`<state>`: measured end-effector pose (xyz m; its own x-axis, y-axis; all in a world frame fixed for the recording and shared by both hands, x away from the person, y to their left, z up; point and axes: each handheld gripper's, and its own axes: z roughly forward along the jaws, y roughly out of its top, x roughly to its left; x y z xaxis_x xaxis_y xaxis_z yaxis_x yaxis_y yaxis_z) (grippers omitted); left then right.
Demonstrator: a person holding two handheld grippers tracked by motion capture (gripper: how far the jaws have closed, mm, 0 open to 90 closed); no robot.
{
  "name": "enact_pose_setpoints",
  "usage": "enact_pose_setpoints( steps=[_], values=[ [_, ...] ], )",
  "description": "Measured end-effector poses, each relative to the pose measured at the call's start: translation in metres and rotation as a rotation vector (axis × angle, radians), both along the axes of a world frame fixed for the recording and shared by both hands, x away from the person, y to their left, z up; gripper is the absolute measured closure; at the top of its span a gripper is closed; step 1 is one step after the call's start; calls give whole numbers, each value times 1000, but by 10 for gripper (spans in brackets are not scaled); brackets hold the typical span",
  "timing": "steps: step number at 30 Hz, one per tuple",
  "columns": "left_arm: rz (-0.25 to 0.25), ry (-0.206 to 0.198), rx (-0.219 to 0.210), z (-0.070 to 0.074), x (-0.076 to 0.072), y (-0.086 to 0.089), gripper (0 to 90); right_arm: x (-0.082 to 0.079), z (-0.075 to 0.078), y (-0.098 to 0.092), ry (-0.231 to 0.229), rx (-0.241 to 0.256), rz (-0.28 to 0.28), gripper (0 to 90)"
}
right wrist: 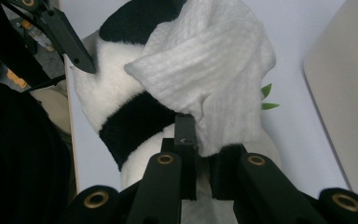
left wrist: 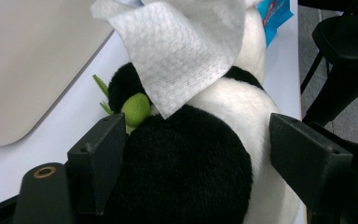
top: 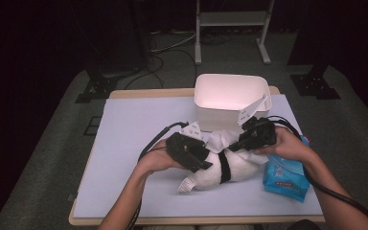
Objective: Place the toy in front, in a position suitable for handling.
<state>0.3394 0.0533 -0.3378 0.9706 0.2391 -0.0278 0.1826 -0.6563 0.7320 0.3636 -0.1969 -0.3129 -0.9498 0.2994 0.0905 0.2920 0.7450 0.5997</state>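
A black-and-white panda plush (top: 237, 168) lies on its side on the lavender mat (top: 134, 143), with a small green piece (left wrist: 136, 108) by its black parts. A white wipe (top: 219, 139) is draped over its upper end. My left gripper (top: 199, 160) stands open, and its jaws straddle the plush's black patch (left wrist: 182, 172), one on each side. My right gripper (right wrist: 200, 140) is shut on the wipe (right wrist: 214, 60) and holds it against the plush (right wrist: 121, 126). The left gripper's jaw tip (right wrist: 81, 56) touches the white fur.
A white bin (top: 220, 117) stands just behind the plush at the table's back middle. A blue pack of wipes (top: 285, 178) lies at the right, beside the person's right hand. The mat's left half is bare. A black chair (left wrist: 345, 51) stands off the table edge.
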Motion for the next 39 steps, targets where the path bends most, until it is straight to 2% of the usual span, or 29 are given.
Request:
enact_pose_setpoints(
  steps=[4, 7, 13, 17, 23, 28, 36, 39],
  values=[
    [12, -24, 3, 5, -3, 5, 196, 1, -3, -8, 13, 19, -24, 828],
    [18, -31, 8, 5, -4, 7, 199, 0, -2, -8, 7, 30, -13, 827],
    [18, -24, -15, 3, -3, 8, 219, -4, -3, 10, 1, 4, 27, 827],
    [18, -24, -13, 3, -3, 10, 224, -6, -8, 24, -1, -20, 57, 827],
    [11, -31, -23, 4, -4, 11, 245, -6, -8, 25, -4, -21, 62, 827],
    [14, -27, -32, 3, -3, 10, 246, -9, -4, 29, 3, 17, 84, 827],
    [5, -34, -30, 4, -3, 12, 273, -6, -8, 33, 17, -1, 98, 825],
    [5, -39, -44, 7, -4, 12, 275, -7, -8, 34, 13, -8, 96, 826]
  ],
)
